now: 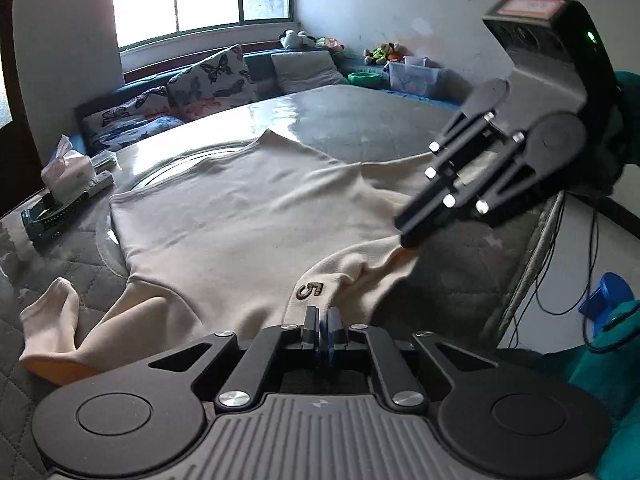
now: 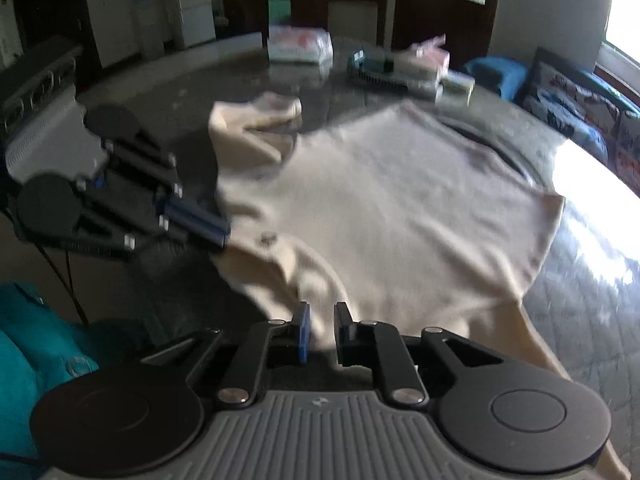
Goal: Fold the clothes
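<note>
A cream sweatshirt (image 1: 248,216) lies spread on the round glass-topped table (image 1: 360,116), a brown "5" (image 1: 309,290) near its collar. My left gripper (image 1: 321,322) is shut on the collar edge by the "5"; it also shows in the right wrist view (image 2: 218,232), pinching the same edge. My right gripper (image 2: 323,320) has cream cloth between its fingers, which stand slightly apart around it; in the left wrist view (image 1: 408,240) its tip pinches the shoulder edge at the table's right side. The sweatshirt (image 2: 384,208) has one sleeve (image 2: 256,120) crumpled at the far side.
A tissue box (image 1: 66,176) and a teal tray (image 1: 44,216) sit at the table's left. Packets (image 2: 300,44) and boxes (image 2: 424,68) stand at the far side. Cushions (image 1: 212,80) line a bench under the window. Teal cloth (image 2: 36,340) and cables (image 1: 560,264) hang off the near edge.
</note>
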Demonstrator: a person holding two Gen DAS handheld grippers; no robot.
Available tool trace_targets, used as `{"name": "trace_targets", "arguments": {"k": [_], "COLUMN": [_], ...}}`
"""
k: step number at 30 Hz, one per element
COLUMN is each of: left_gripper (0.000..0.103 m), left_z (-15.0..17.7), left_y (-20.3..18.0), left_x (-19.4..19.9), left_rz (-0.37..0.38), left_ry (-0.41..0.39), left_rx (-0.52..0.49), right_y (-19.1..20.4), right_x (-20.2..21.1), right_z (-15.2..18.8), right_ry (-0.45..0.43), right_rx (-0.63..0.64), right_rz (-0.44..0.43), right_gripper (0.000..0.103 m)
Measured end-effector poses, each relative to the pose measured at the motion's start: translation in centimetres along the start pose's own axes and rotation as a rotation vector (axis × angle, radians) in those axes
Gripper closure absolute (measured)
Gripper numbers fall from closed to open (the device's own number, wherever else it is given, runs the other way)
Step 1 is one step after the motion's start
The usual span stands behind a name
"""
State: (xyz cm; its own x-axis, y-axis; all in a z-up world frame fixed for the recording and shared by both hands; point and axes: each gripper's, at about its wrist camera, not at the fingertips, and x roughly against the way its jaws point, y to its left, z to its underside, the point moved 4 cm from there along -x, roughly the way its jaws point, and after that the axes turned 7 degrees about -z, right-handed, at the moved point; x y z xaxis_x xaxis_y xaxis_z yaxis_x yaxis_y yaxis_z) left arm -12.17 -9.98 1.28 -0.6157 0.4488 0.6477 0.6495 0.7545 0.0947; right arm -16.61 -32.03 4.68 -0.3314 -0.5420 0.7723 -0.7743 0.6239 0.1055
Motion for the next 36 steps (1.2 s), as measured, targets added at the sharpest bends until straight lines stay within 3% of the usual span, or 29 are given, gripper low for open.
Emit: {"name": "trace_targets", "arguments": {"k": [5, 9, 10, 12, 14, 24, 29, 30, 33, 36], "left_gripper": [0.096, 0.086, 0.084, 0.066, 0.057, 0.034, 0.031, 0.026, 0.018, 0.016], "left_z": [-0.6, -0.8, -0.8, -0.8, -0.8, 0.5, 1.7, 1.8, 2.1, 2.6], "left_y": [1.2, 3.4, 4.1, 5.6, 7.7, 19.4, 21.8, 22.0, 22.8, 23.6], "left_x": [0.6, 0.8, 0.8, 0.7, 0.6, -1.9, -4.0, -4.3, -4.6, -4.1], "left_rz": [-0.006, -0.088, -0.118, -0.181, -0.283, -0.660, -0.715, -0.721, -0.783, -0.856], "left_ry": [-0.017, -0.022, -0.019, -0.015, -0.018, 0.075, 0.139, 0.140, 0.144, 0.160], "left_rx": [0.040, 0.116, 0.142, 0.194, 0.250, 0.500, 0.482, 0.475, 0.473, 0.486], "right_y": [-1.0, -1.6, -1.5, -0.9, -0.4, -0.6, -0.6, -0.6, -0.6, -0.6], "right_x": [-0.9, -3.7, -4.3, -5.3, -5.5, -5.9, -6.0, -6.1, -6.1, -6.2], "right_z": [-2.0, -2.2, -2.1, -1.6, -1.4, -1.4, -1.5, -1.5, -1.6, -1.6], "right_ry": [-0.054, -0.040, -0.029, 0.002, 0.000, 0.022, 0.027, 0.028, 0.030, 0.030], "right_rx": [-0.014, -0.060, -0.062, -0.047, -0.015, -0.023, -0.020, -0.020, -0.022, -0.024], "right_rz": [0.019, -0.003, -0.016, -0.037, -0.031, -0.016, -0.015, -0.015, -0.015, -0.016], "right_gripper": [0.091, 0.090, 0.089, 0.084, 0.080, 0.069, 0.065, 0.065, 0.063, 0.062]}}
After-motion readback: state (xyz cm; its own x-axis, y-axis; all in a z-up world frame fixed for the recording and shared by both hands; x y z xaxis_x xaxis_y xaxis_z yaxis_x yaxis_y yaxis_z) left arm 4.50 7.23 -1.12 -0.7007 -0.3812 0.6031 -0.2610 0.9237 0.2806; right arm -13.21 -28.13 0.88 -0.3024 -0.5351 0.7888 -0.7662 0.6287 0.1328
